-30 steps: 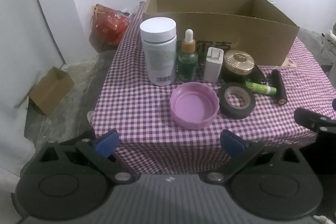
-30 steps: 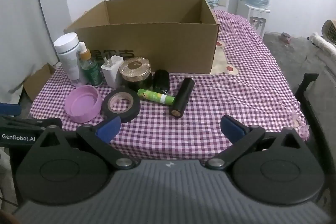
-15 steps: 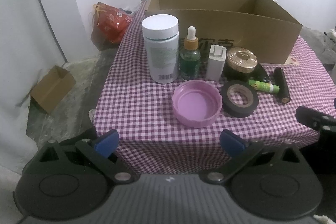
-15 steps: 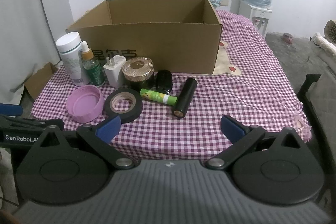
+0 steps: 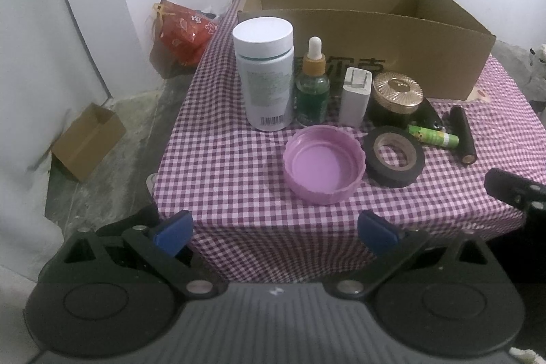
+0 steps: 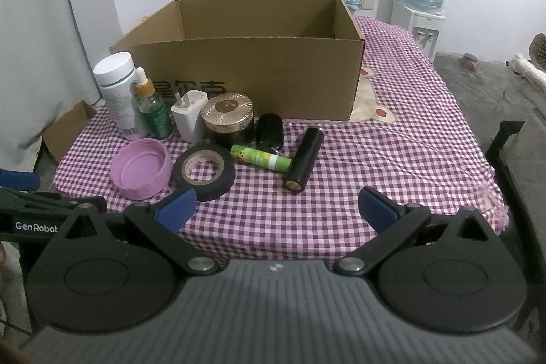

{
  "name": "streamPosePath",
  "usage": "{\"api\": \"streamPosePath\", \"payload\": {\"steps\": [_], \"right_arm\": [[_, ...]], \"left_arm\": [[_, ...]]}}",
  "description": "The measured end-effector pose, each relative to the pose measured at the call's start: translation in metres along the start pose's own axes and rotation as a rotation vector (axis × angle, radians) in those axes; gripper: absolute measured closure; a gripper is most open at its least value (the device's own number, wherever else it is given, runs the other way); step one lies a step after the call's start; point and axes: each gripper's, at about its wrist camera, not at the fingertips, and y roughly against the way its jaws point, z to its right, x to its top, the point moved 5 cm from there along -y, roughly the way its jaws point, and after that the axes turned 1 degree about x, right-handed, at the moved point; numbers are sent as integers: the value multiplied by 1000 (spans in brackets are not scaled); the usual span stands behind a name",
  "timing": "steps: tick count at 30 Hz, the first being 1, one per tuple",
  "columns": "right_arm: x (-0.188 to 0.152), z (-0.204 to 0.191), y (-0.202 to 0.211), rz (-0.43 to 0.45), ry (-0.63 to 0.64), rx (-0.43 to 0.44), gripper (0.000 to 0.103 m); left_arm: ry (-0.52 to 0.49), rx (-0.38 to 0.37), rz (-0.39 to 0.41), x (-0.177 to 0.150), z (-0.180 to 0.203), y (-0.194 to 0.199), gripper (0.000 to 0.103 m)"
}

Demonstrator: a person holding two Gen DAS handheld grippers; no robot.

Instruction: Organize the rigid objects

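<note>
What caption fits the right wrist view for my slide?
Open right gripper faces small items, including tape roll and pink lid, before an open cardboard box.

Bottles [image 5: 268, 74], jar [image 5: 396, 98], tape [image 5: 394, 156], pink lid [image 5: 324, 164] — before the open box [image 5: 368, 36].

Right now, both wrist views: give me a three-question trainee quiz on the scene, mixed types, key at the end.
1. True or false: the cardboard box already holds some of the items.
2. Multiple choice: what lies directly between the black tape roll and the black cylinder? A) white charger B) green tube C) dropper bottle
3. Fill in: both the left claw and the right claw are ____ and hold nothing.

Key
1. False: the part of its interior in view is empty, and all the items stand on the checked cloth in front of it.
2. B, the green tube.
3. open
</note>
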Motion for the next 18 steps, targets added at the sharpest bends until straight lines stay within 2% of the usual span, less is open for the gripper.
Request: {"api": "streamPosePath", "payload": {"steps": [18], "right_arm": [[1,-2,0,1,2,6,1]], "left_arm": [[0,14,1,-1,-3,0,0]]}}
